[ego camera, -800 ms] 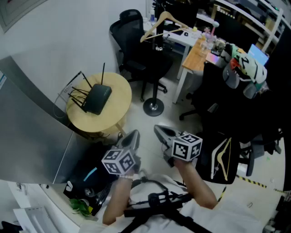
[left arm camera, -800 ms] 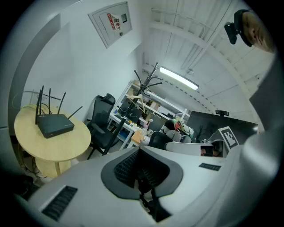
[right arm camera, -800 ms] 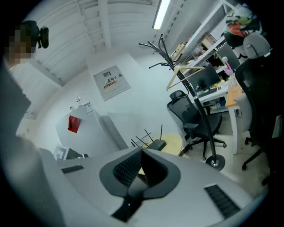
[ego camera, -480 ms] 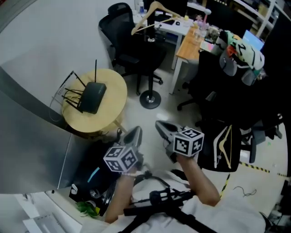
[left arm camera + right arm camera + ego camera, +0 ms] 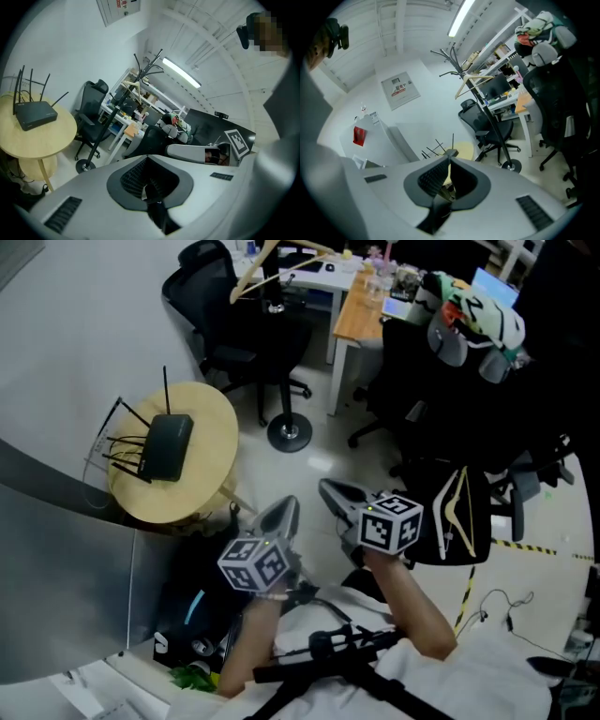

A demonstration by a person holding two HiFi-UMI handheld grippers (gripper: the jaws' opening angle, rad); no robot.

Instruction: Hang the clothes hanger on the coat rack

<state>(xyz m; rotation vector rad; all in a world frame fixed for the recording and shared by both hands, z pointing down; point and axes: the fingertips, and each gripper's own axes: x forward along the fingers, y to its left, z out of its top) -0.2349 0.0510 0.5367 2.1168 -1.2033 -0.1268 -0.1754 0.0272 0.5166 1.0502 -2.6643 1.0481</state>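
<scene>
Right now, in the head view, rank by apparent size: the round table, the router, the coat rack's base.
1. round table
2. router
3. coat rack's base, though being farther away on the floor shrinks it.

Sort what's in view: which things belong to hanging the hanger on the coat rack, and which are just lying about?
Job: wooden hanger, already hooked on the coat rack; left gripper, right gripper, both empty.
Lying about: router, round table, office chair, desk.

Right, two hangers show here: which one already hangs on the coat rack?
The wooden hanger at the top of the head view, hooked on the coat rack. The other hanger lies against something dark beside the right tool.
</scene>
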